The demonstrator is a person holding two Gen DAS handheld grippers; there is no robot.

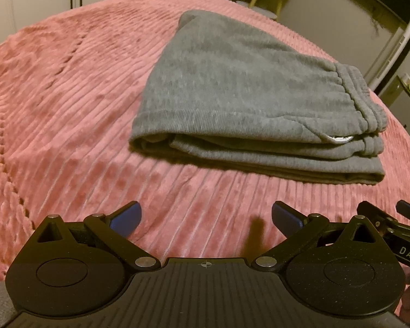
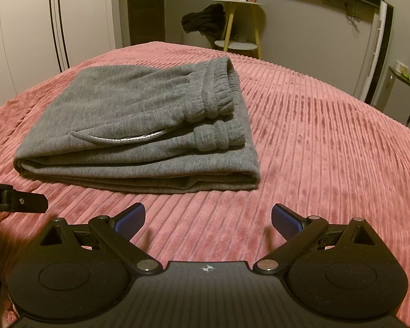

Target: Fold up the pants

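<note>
Grey pants (image 1: 232,82) folded into a flat stack on the pink ribbed bedspread (image 1: 68,109), waistband (image 2: 218,101) on top at the stack's right end. Left tool (image 1: 206,216) sits short of the stack, apart from it, fingers spread, nothing held. Right tool (image 2: 208,217) likewise spread, empty, just beside left tool, pants ahead-left.

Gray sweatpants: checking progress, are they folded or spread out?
Folded: the gray sweatpants lie stacked in layers on the pink bedspread, waistband doubled.
</note>
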